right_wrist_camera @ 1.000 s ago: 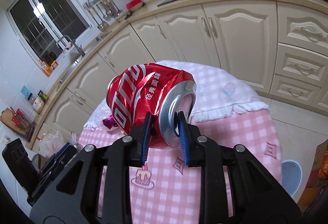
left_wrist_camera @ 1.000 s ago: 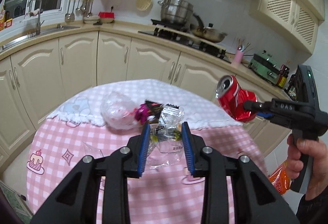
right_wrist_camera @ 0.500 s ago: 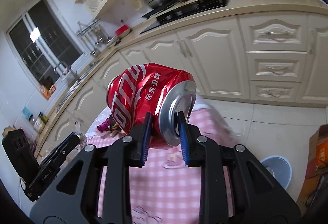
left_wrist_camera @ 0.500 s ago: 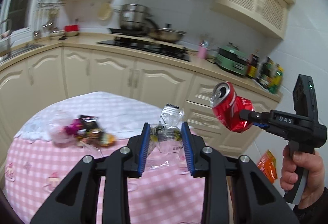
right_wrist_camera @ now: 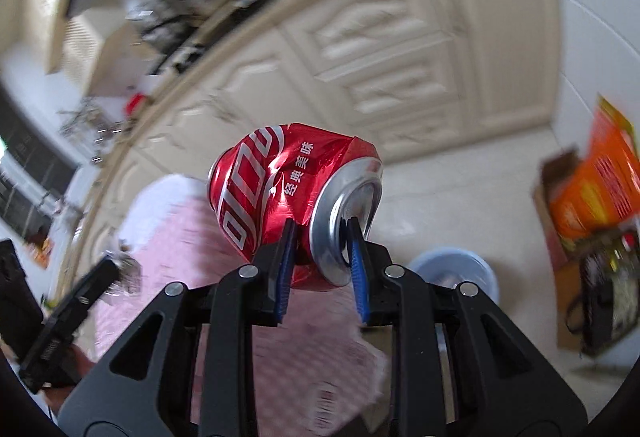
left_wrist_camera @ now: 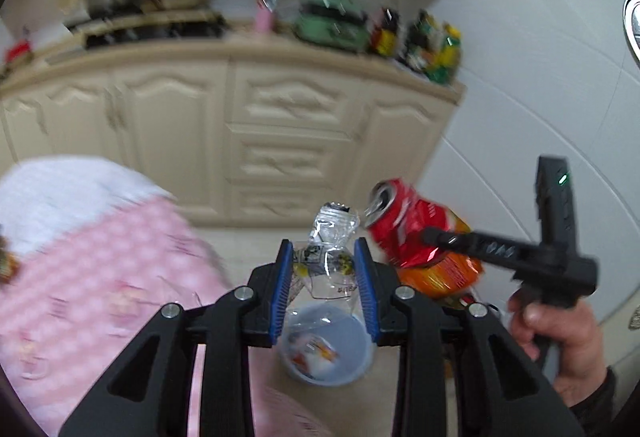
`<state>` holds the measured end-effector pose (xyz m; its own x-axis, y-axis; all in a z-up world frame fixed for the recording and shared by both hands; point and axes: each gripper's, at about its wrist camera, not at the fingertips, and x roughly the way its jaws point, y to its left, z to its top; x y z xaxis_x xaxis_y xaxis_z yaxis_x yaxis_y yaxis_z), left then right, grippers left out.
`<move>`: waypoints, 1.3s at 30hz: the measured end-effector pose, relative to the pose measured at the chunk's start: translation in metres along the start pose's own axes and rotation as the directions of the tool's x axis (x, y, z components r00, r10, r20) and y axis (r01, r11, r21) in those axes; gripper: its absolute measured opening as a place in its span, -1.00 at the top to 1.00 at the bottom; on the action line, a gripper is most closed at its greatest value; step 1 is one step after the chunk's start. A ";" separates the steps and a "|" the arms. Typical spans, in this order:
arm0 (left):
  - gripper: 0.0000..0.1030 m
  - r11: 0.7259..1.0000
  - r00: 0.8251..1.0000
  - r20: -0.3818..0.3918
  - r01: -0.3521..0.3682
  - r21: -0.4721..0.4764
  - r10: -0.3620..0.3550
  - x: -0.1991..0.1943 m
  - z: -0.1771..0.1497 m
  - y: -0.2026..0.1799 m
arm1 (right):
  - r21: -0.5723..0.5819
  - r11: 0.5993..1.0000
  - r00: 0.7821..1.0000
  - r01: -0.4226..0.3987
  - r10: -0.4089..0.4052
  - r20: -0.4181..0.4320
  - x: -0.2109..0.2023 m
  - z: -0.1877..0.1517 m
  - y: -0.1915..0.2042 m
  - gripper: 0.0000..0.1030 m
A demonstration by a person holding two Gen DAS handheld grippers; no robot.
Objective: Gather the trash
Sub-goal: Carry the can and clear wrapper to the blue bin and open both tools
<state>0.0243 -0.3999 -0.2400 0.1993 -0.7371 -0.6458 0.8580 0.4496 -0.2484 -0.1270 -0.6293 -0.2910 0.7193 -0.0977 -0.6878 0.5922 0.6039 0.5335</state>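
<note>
While carrying both loads off the round table under its pink-checked cloth (left_wrist_camera: 100,269), heading for the pale blue plastic bin (left_wrist_camera: 324,353) on the floor, probably to drop them in. Right gripper (right_wrist_camera: 320,237) clamping the dented red aluminium can (right_wrist_camera: 280,189) by its rim, one finger inside the mouth, likely for a firm hold on a crushed shape. Left gripper (left_wrist_camera: 324,257) pinching the crumpled clear plastic wrapper (left_wrist_camera: 330,237) just above the bin, the can close beside it.
</note>
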 end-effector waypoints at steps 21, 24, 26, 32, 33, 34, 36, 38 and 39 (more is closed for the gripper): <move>-0.55 0.988 0.863 -0.492 0.051 -0.145 -0.117 0.237 -0.061 -0.029 | 0.340 0.924 0.957 0.176 -0.080 -0.278 0.122 -0.063 -0.156 -0.70; -0.70 0.993 0.866 -0.495 0.015 -0.117 -0.071 0.234 -0.057 -0.023 | 0.347 0.920 0.957 0.184 -0.086 -0.278 0.120 -0.064 -0.158 -0.73; -0.78 0.995 0.866 -0.499 -0.005 -0.098 -0.045 0.232 -0.056 -0.022 | 0.348 0.915 0.956 0.207 -0.113 -0.272 0.117 -0.064 -0.159 -0.87; -0.82 0.998 0.893 -0.449 -0.061 -0.030 0.041 0.206 -0.045 -0.019 | 0.343 0.910 0.958 0.232 -0.152 -0.245 0.106 -0.058 -0.153 -0.88; -0.82 0.998 0.895 -0.444 -0.064 -0.025 0.046 0.203 -0.042 -0.019 | 0.340 0.912 0.959 0.229 -0.152 -0.240 0.104 -0.057 -0.151 -0.88; -0.82 0.997 0.899 -0.435 -0.073 -0.019 0.057 0.197 -0.040 -0.019 | 0.335 0.915 0.960 0.227 -0.153 -0.233 0.101 -0.055 -0.148 -0.88; -0.82 0.997 0.909 -0.414 -0.070 -0.017 0.057 0.187 -0.035 -0.018 | 0.325 0.919 0.962 0.226 -0.158 -0.222 0.095 -0.051 -0.141 -0.88; -0.82 0.998 0.917 -0.394 -0.068 -0.015 0.057 0.178 -0.030 -0.018 | 0.315 0.923 0.964 0.223 -0.161 -0.210 0.090 -0.047 -0.135 -0.88; -0.82 0.998 0.923 -0.381 -0.066 -0.014 0.056 0.171 -0.027 -0.019 | 0.310 0.924 0.965 0.222 -0.163 -0.205 0.088 -0.046 -0.132 -0.88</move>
<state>0.0292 -0.5208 -0.3656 0.0518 -0.4628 -0.8850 0.8363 0.5045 -0.2148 -0.1591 -0.6815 -0.4445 0.5235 -0.0307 -0.8515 0.8197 0.2910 0.4934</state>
